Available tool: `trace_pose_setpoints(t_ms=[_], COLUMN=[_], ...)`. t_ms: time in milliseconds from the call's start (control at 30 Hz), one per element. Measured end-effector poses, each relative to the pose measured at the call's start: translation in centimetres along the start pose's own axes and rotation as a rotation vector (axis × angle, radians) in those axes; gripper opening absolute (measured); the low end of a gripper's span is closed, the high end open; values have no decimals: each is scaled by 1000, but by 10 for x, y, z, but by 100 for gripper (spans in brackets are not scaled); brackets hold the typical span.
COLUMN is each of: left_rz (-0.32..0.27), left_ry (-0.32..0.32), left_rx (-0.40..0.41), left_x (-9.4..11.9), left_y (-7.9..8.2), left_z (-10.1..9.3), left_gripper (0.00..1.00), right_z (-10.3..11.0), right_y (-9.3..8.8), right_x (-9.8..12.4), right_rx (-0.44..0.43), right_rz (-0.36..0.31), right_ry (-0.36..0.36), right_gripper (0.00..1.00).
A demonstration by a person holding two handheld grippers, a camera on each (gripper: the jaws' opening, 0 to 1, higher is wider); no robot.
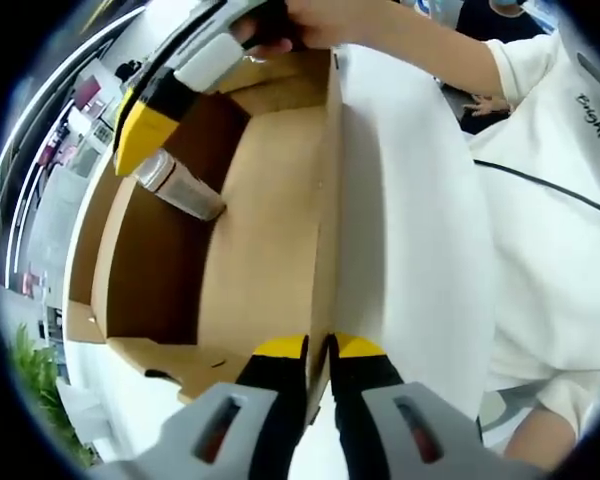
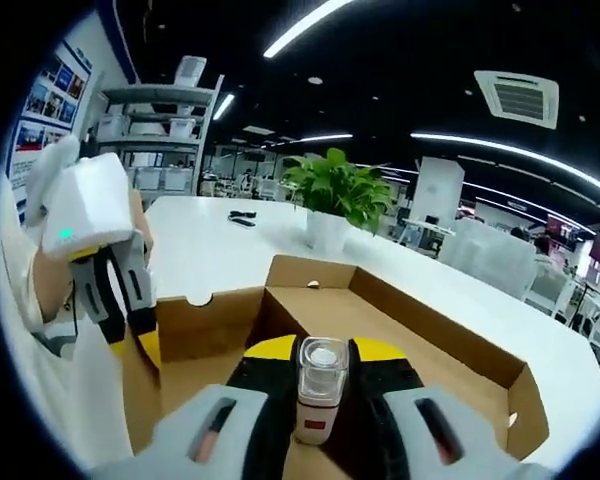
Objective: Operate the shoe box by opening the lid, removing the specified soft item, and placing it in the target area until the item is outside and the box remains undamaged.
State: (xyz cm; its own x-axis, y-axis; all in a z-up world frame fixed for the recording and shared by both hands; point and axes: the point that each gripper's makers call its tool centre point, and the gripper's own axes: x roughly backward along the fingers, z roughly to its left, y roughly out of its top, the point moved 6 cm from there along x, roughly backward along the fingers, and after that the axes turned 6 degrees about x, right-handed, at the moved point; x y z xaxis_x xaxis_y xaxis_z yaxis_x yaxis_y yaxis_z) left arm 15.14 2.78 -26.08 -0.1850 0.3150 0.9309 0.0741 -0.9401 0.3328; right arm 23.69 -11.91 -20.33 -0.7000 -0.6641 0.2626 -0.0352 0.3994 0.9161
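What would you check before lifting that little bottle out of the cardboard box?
1. Right gripper shut on the small clear bottle: ok.
2. Bottle held upright between the jaws: ok.
3. Left gripper clamping the cardboard box wall to steady it: ok.
4. Box open at the top, nothing above the bottle: ok.
5. Box flaps free of tears: cannot tell.
6. White table beyond the box, beside the potted plant, free for setting it down: ok.
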Motion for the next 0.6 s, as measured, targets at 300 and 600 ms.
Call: trace_pose_setpoints(t_ms=[300, 600], left_rz=[3, 6], left_ry=[0, -4], left_rx=[-2, 0], left_x=[0, -1], left_y=[0, 0], left_z=[0, -1], left_gripper=[8, 8], right_z=[-6, -8], right_y=[-4, -7], right_x=[-4, -5], right_rx=[-7, -68], right_rz=[3, 22], right_ry=[-41, -25], right_gripper=[19, 19])
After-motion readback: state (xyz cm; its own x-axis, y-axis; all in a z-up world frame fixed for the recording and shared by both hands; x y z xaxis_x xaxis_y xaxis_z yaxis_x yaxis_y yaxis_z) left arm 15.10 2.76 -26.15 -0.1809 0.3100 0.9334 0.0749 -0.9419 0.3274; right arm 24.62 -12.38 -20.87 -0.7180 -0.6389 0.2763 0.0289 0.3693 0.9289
